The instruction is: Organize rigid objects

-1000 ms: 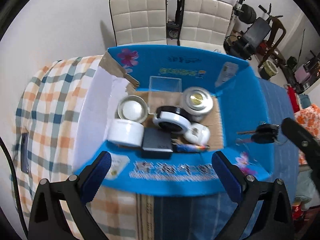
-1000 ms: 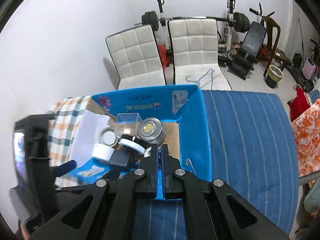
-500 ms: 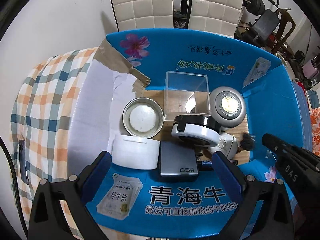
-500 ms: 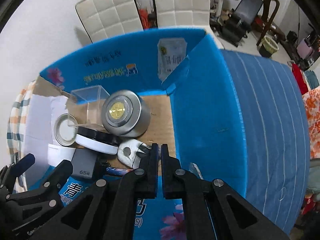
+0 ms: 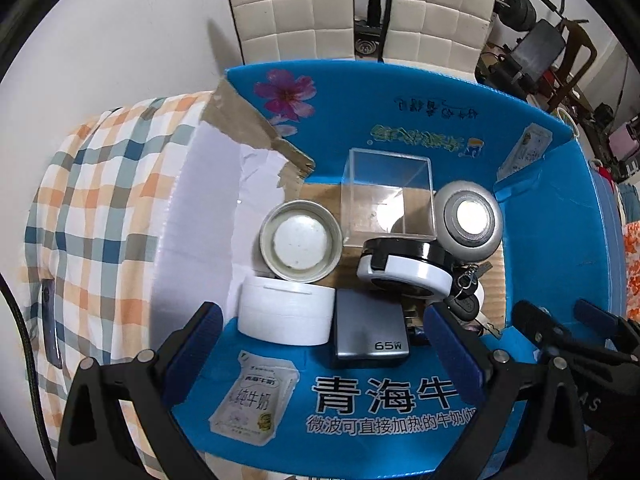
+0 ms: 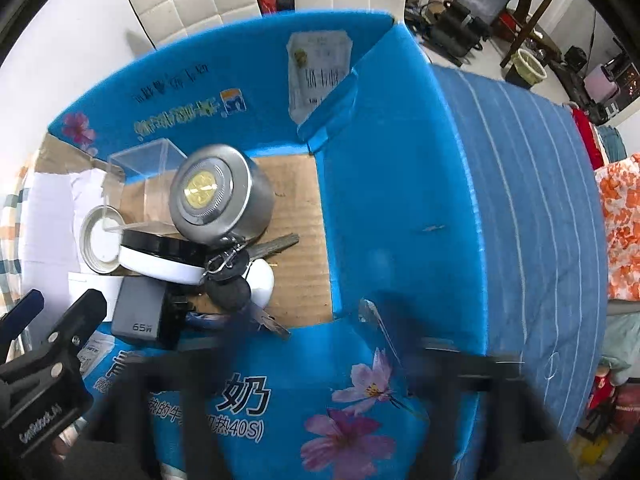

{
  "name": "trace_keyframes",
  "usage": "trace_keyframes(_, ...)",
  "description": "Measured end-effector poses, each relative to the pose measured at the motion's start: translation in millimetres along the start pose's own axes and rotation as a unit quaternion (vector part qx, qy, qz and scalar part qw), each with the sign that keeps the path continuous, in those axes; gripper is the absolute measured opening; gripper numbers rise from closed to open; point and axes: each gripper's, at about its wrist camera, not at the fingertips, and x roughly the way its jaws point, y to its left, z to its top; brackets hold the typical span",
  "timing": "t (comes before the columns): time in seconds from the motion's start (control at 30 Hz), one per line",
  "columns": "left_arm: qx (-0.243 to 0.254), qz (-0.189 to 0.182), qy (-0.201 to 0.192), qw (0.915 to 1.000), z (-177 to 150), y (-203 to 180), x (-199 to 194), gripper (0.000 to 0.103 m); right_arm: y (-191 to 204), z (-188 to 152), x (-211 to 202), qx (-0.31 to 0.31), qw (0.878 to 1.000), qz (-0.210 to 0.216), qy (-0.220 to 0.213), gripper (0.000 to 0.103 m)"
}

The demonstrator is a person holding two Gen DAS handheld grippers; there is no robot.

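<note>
Blue-padded fingers (image 5: 188,344) of the left gripper (image 5: 320,350) stand wide and empty over the blue box's (image 5: 560,240) near wall. The right gripper (image 6: 320,380) has just opened wide, holding nothing; beyond it the keys (image 6: 236,272) lie inside the box, beside the silver tin (image 6: 216,196).

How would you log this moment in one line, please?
right tool: jaws just opened, empty | keys: in blue box beside silver tin | left tool: open
</note>
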Motion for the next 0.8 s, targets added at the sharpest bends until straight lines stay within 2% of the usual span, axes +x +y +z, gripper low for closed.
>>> trace_keyframes(0.13,0.001,0.006,0.000,1.0000,-1,4,-8,0.103,3,-4,-13,-0.017,0.999,-0.022,-0.014,0.099)
trace_keyframes(0.37,-0.004,0.003,-0.013,0.9999,-6,5,-63,0.103,3,-13,-47,-0.014,1.000,0.004,-0.017,0.099)
trace_keyframes(0.6,-0.016,-0.013,-0.048,0.9986,-24,6,-165,0.103,-6,-43,-161,-0.008,0.997,0.036,-0.062,0.099)
trace_keyframes(0.8,-0.033,-0.021,-0.086,0.9955,-39,15,-229,0.103,-10,-72,-252,-0.022,0.992,0.056,-0.108,0.099)
